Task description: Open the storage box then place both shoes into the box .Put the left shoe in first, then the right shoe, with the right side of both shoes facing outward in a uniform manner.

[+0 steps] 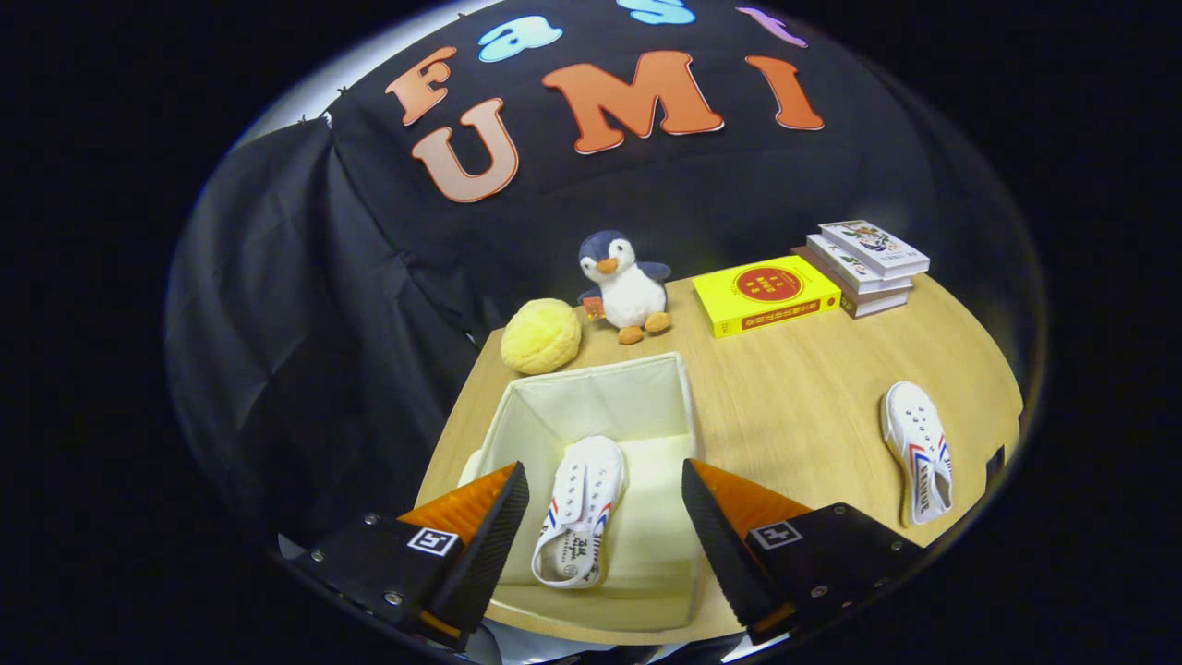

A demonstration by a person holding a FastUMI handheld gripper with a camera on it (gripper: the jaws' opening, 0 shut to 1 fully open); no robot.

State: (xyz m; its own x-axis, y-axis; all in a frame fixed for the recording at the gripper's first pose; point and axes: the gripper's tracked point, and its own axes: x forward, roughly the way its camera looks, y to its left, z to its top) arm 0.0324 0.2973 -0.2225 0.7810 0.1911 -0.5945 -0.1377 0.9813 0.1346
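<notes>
A pale wooden counter [794, 406] stands in a booth hung with black cloth. At the counter's far edge, against the cloth, sit a yellow round cushion [541, 336], a plush penguin [622, 286], a yellow book [766, 295] lying flat, and a short stack of books [868, 266] beside it. Nearer, a cream fabric box [545, 416] stands open, its lid off or folded away, its inside showing. The gripper [605, 526] hovers above the near side of the box with its fingers [489, 536] spread wide and holding nothing; neither finger touches the shoe or the box walls as far as can be seen. One white shoe [577, 517] with red and blue stripes lies inside the box on its floor, between the fingers and a little closer to the left one, its toe pointing away toward the far wall and its opening toward the gripper. The second shoe [917, 453], of the same kind, lies on the bare counter well apart from the box, off to the right beyond the right finger, its toe pointing away and its opening near the counter's edge.
</notes>
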